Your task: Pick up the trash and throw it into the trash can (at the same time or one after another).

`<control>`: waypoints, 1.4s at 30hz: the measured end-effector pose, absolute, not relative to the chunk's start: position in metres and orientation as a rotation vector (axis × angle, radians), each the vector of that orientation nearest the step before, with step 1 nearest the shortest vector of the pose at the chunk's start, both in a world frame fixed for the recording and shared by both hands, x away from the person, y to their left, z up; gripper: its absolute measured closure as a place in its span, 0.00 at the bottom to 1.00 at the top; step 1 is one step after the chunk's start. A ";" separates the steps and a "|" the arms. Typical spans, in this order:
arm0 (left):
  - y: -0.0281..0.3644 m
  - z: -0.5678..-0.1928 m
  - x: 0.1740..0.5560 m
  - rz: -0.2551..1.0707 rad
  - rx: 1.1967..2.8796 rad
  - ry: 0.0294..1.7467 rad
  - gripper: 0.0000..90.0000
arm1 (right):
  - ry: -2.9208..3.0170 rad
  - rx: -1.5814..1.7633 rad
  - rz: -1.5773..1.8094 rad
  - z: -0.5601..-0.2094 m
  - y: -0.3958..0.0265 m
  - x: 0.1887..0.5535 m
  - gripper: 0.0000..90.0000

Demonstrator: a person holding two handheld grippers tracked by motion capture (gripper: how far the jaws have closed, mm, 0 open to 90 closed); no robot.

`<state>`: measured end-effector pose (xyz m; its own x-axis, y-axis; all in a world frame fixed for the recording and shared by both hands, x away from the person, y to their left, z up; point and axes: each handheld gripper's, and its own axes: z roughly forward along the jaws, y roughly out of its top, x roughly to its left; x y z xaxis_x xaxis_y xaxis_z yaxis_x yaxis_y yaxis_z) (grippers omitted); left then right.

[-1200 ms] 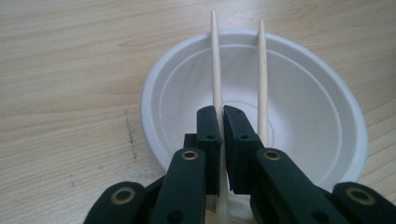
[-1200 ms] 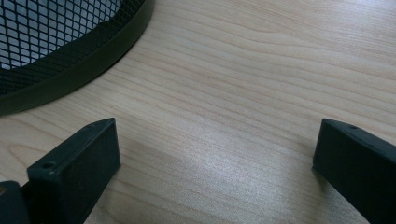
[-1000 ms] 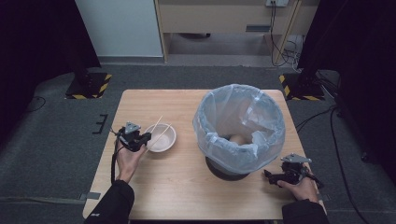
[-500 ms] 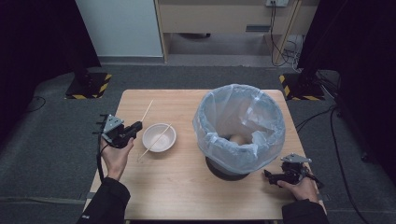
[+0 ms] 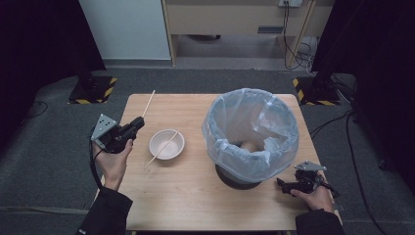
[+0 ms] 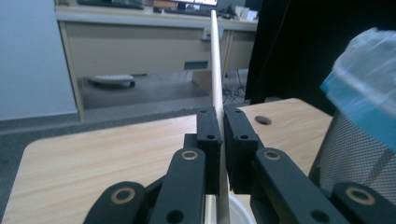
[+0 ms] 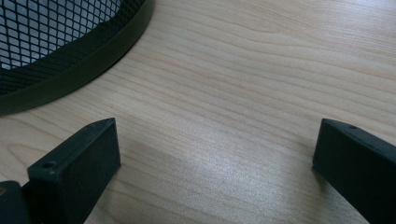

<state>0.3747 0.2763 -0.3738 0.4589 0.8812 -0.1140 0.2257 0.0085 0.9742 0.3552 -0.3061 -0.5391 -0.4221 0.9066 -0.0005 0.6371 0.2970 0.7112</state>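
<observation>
My left gripper (image 5: 138, 123) hangs over the table's left part, to the left of a white bowl (image 5: 152, 144). It is shut on a wooden chopstick (image 5: 148, 104) that points away toward the far edge. In the left gripper view the jaws (image 6: 222, 114) pinch that chopstick (image 6: 215, 60), which rises straight ahead. A second chopstick (image 5: 164, 147) lies slanted across the bowl. My right gripper (image 5: 283, 185) rests open on the table at the front right, beside the bin's base. Its jaws (image 7: 215, 140) stand wide apart with only bare wood between them.
A black mesh bin (image 5: 249, 132) lined with a pale blue bag stands on the right half of the wooden table (image 5: 195, 205). Something brownish (image 5: 247, 146) lies inside it. The bin's black base ring (image 7: 70, 60) is close to my right gripper. Dark floor surrounds the table.
My left gripper has risen from the bowl and moved left with one chopstick in it. The other chopstick stays across the bowl. The right hand has kept still.
</observation>
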 end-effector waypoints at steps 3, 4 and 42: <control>0.273 -0.366 0.370 0.685 1.494 0.984 0.95 | 2.167 1.382 0.905 -0.539 -0.306 0.355 0.01; 0.273 -0.364 0.369 0.684 1.489 0.975 0.95 | 2.167 1.381 0.905 -0.539 -0.306 0.355 0.01; 0.222 -0.284 0.346 0.647 1.354 0.717 0.95 | 2.166 1.386 0.906 -0.539 -0.306 0.355 0.01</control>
